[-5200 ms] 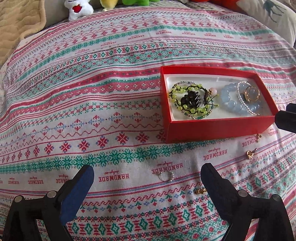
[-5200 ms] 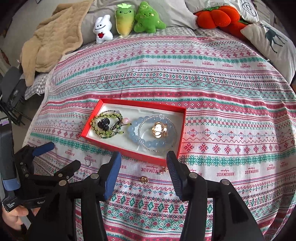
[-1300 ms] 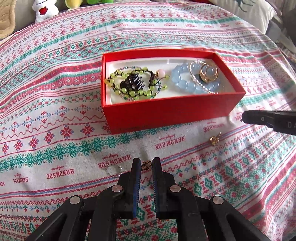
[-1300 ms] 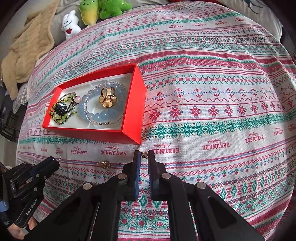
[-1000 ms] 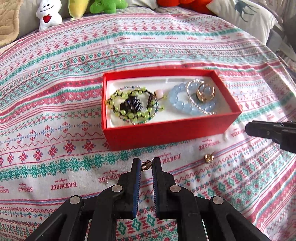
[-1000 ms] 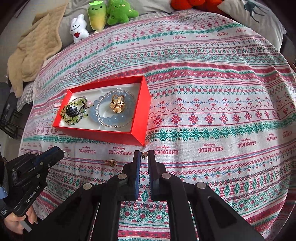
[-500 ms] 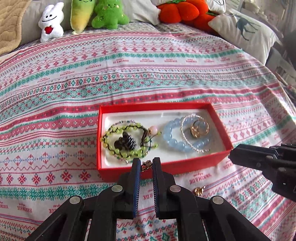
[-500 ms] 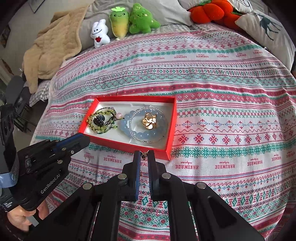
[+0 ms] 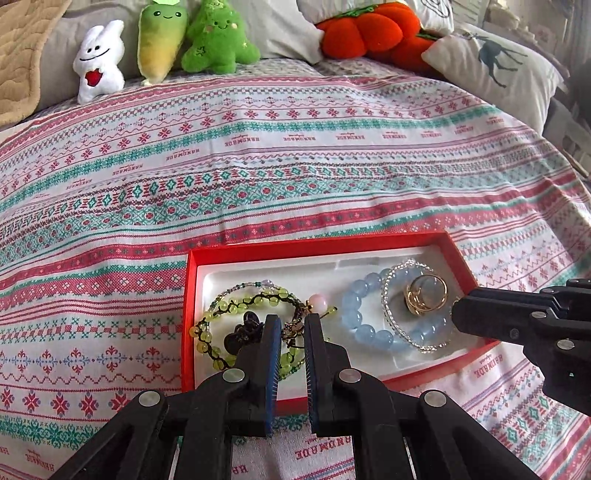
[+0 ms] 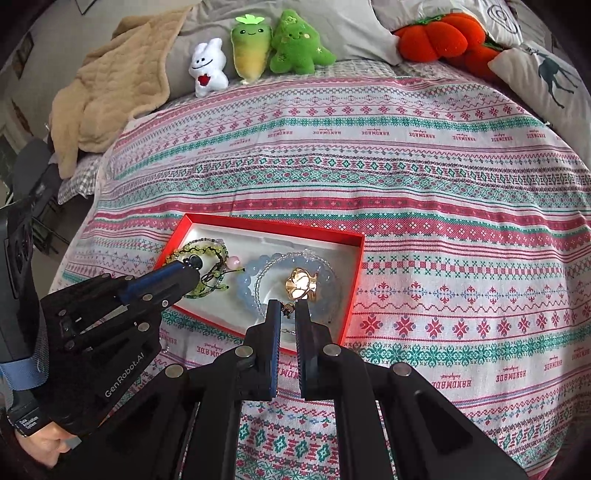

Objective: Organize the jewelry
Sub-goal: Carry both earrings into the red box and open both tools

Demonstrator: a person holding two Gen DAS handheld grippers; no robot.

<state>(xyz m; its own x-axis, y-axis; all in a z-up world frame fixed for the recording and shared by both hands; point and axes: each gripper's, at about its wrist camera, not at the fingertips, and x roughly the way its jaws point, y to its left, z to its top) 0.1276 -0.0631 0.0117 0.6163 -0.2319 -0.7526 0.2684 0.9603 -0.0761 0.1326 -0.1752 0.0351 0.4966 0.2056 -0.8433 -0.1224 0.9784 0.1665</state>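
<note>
A red jewelry box point(image 9: 314, 245) with a white liner lies on the patterned bedspread; it also shows in the right wrist view point(image 10: 352, 275). Inside are a green bead bracelet point(image 9: 236, 306), a blue bead bracelet point(image 9: 364, 325), a clear bead strand and a gold ring point(image 9: 424, 295). My left gripper point(image 9: 291, 326) is shut on a small gold earring point(image 9: 293, 328), held above the box's left half. My right gripper point(image 10: 287, 308) is shut on another small earring point(image 10: 287, 307), held above the box's right half near the gold ring point(image 10: 301, 284).
Plush toys point(image 10: 255, 48) and an orange pumpkin cushion point(image 10: 439, 35) line the far edge of the bed. A beige blanket point(image 10: 110, 92) lies at the back left. A deer-print pillow point(image 10: 554, 85) sits at the right.
Both grippers closed on small earrings lying on the bedspread in front of the box, lifted them, and moved forward until they hang over the box.
</note>
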